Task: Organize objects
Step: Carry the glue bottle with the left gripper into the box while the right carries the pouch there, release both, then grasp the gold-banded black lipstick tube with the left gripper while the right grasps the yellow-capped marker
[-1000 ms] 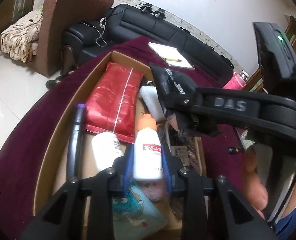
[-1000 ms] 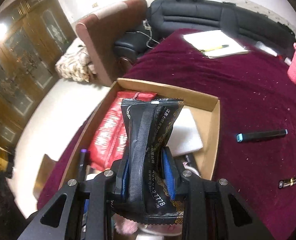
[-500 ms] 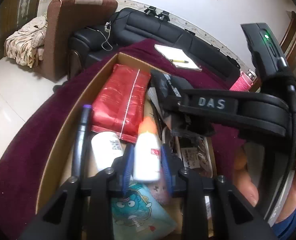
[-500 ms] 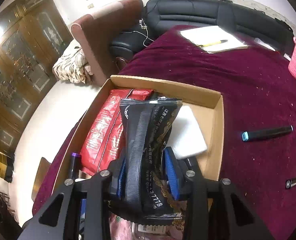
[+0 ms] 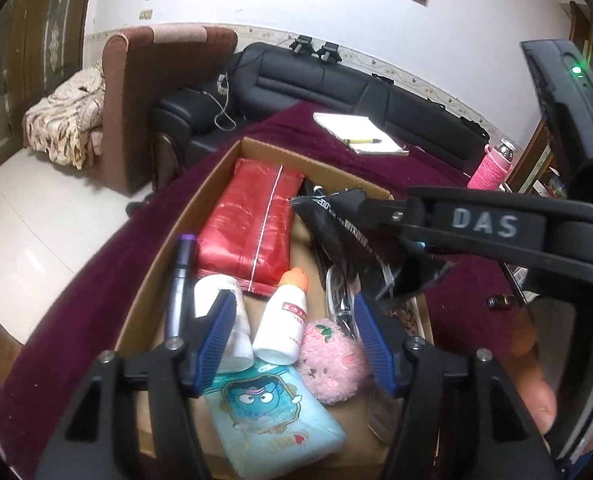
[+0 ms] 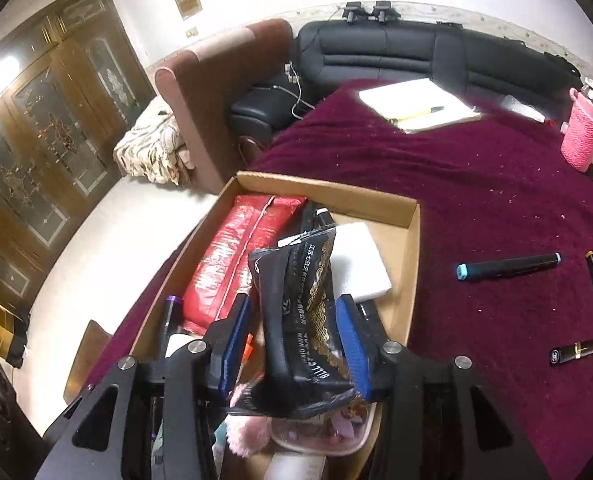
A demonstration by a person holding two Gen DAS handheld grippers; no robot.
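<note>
While both jaws are opening, left hand-held gripper [image 5: 292,344] stands clear of small white orange-capped plastic bottle [image 5: 283,320] in brown cardboard box [image 6: 412,240]: light, rigid, slippery; grip mid-body. Right hand-held gripper [image 6: 292,344] loosens around limp black foil pouch [image 6: 296,320].

In the right wrist view the glossy black foil pouch [image 6: 296,320] hides the middle of the brown cardboard box [image 6: 412,240], covering part of the flat white foam block [image 6: 360,264]. A clear plastic tray [image 6: 320,436] near the box's near end shows only its rim. The fluffy pink plush toy [image 6: 248,432] is half hidden. The pouch's small print is unreadable.
</note>
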